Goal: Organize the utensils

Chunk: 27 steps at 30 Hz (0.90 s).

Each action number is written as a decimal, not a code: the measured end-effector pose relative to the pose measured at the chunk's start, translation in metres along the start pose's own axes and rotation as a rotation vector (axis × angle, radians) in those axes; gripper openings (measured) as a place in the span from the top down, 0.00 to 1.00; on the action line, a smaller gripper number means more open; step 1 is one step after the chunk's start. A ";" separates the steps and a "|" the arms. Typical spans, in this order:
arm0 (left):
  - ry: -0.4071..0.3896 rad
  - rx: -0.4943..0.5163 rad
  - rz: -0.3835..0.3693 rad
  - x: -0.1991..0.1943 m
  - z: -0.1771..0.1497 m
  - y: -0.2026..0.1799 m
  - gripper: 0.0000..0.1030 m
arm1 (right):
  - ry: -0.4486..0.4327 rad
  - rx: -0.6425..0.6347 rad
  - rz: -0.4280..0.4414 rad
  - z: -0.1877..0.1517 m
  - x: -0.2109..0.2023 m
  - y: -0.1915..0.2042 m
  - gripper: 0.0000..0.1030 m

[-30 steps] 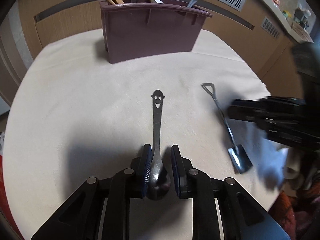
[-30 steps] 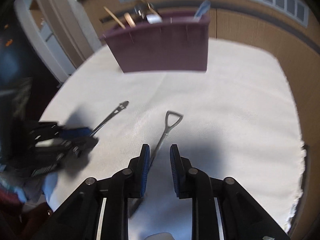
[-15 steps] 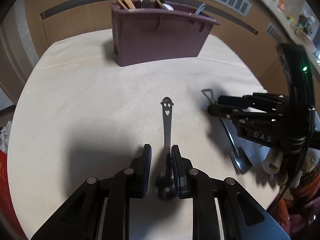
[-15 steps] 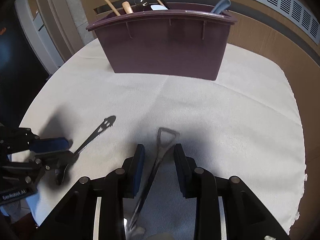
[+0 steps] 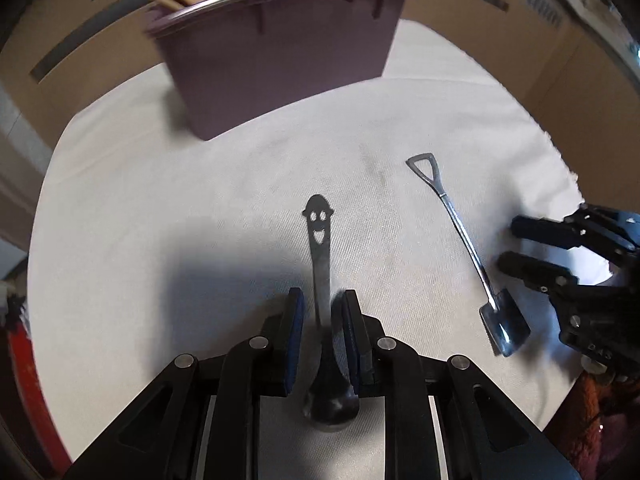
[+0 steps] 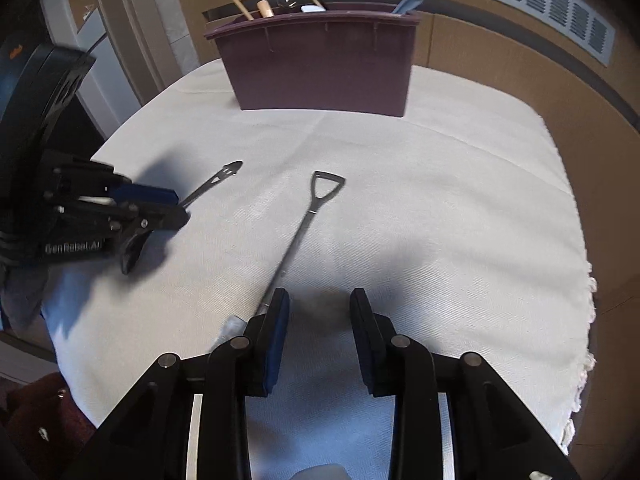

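On the cream cloth, the left gripper clamps the thin, stiff, slippery smiley spoon at its neck, while the right view shows the right gripper released beside the shovel spoon, likely best pinched mid-shaft.

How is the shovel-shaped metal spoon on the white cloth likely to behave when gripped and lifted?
The shovel-shaped metal spoon is probably stiff and light: thin all-metal shaft. Its polished, narrow shaft may slip or swivel between the pads. Lying flat on the white cloth, it likely won't roll, but offers little height to pinch.
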State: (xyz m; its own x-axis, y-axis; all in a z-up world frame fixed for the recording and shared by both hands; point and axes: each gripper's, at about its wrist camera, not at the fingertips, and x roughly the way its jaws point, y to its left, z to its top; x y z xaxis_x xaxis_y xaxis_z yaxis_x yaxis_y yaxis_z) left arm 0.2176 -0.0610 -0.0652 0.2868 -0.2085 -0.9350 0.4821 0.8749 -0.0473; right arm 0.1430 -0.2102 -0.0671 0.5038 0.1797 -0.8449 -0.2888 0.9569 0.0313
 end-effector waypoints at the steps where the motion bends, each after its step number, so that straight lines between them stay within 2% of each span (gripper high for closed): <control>1: 0.000 0.003 0.003 0.001 0.003 -0.001 0.82 | -0.019 -0.001 -0.009 -0.001 -0.002 0.000 0.71; 4: -0.078 -0.002 0.044 0.002 0.003 -0.002 0.92 | -0.062 0.038 -0.004 -0.003 -0.006 -0.003 0.71; 6: -0.150 -0.069 0.049 -0.001 -0.002 0.004 0.92 | -0.071 0.082 0.051 -0.002 -0.009 -0.006 0.71; 8: -0.252 -0.187 0.043 -0.010 -0.012 0.018 0.92 | -0.068 0.095 0.081 0.002 -0.009 -0.003 0.71; 11: -0.413 -0.331 0.030 -0.038 -0.029 0.037 0.92 | -0.009 0.068 0.105 0.001 -0.008 0.007 0.71; 16: -0.616 -0.422 0.087 -0.086 -0.055 0.054 0.93 | 0.094 0.091 0.144 -0.012 -0.011 0.029 0.71; 19: -0.681 -0.428 0.103 -0.104 -0.068 0.054 0.93 | 0.140 0.172 0.154 -0.013 -0.005 0.033 0.71; 22: -0.723 -0.424 0.104 -0.113 -0.079 0.054 0.94 | 0.150 0.218 0.113 -0.007 0.003 0.039 0.68; 27: -0.715 -0.474 0.032 -0.109 -0.090 0.069 0.94 | 0.170 0.089 -0.008 0.002 0.013 0.067 0.57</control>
State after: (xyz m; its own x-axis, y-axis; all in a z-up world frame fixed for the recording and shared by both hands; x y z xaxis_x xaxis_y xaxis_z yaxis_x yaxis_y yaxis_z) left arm 0.1451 0.0609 0.0016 0.8242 -0.2670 -0.4994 0.1141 0.9421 -0.3154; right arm 0.1323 -0.1436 -0.0750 0.3591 0.1379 -0.9231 -0.2080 0.9760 0.0649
